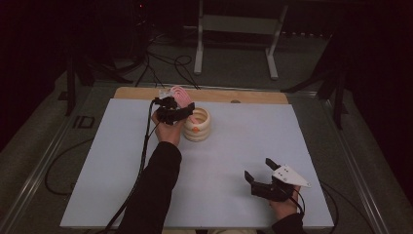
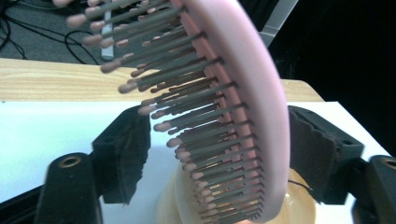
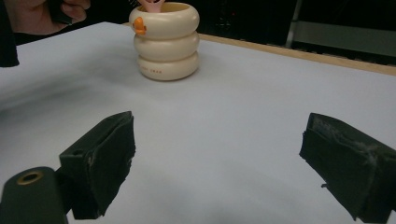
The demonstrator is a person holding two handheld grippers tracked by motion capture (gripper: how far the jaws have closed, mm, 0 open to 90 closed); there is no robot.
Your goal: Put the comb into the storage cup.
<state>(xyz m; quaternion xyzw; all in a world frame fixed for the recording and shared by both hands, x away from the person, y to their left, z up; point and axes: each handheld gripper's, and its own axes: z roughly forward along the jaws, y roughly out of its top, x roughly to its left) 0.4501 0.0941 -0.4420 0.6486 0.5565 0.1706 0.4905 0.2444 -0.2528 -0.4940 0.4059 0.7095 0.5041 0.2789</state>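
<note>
With the left tool (image 1: 181, 108) standing apart around the pink hairbrush (image 2: 243, 98), the brush could tip the cream holder (image 1: 197, 126); the right tool (image 3: 219, 158) gapes empty.

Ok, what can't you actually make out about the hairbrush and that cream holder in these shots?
- Pink hairbrush handle: hidden inside the cream holder in the high view and the left gripper view.
- Small print low on the holder: too small to read in the right gripper view.
- Brush top: cut off by the top edge in both gripper views.
- Left tool contact with the brush: unclear from above.
</note>
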